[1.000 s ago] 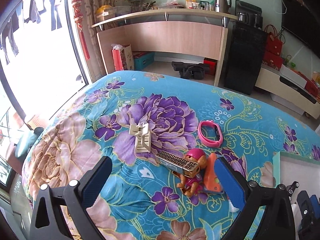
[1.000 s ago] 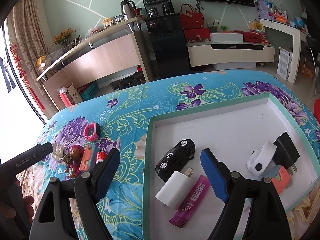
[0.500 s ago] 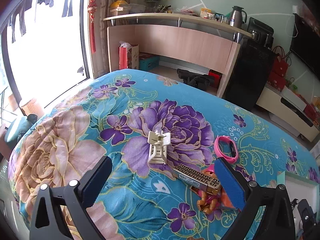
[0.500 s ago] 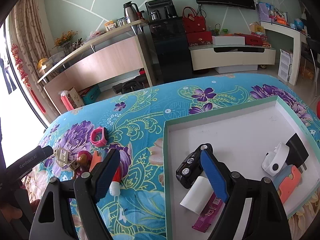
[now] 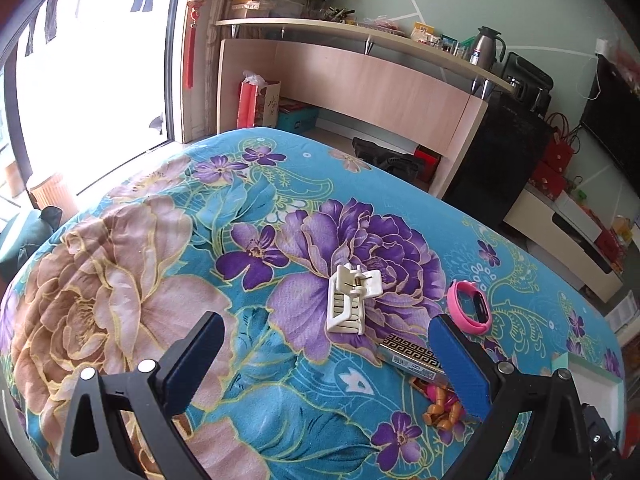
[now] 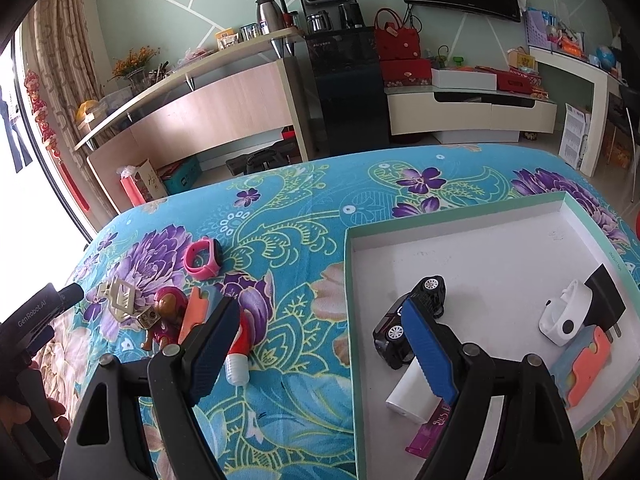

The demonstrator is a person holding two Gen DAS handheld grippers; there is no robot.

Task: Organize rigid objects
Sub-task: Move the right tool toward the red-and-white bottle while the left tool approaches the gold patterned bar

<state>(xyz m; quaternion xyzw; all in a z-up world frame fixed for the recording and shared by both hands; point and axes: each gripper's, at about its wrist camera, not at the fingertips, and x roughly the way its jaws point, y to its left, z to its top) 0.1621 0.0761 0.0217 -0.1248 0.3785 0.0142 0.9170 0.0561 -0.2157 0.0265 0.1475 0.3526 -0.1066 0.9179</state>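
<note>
A cream hair claw clip (image 5: 349,300) lies on the flowered cloth just ahead of my open, empty left gripper (image 5: 326,360). Beside it are a patterned gold-black box (image 5: 412,356), a pink-helmeted toy figure (image 5: 440,404) and a pink watch band (image 5: 468,307). In the right wrist view the same pile shows at left: clip (image 6: 118,300), figure (image 6: 166,314), pink band (image 6: 202,258), an orange piece (image 6: 192,312), a red-white tube (image 6: 240,354). My right gripper (image 6: 320,346) is open and empty over the tray's left rim. The white tray (image 6: 472,248) holds a black toy car (image 6: 412,320).
The tray also holds a white charger (image 6: 410,394), a purple lighter (image 6: 430,428), a white clip (image 6: 564,314), a black plug (image 6: 604,294) and an orange-blue piece (image 6: 584,368). The left gripper's body (image 6: 36,316) shows at far left. The bed edge drops toward the window (image 5: 80,80).
The left gripper has swung left and closer, centring the hair clip between its fingers. The right gripper has shifted left, so the tray sits further right in its view.
</note>
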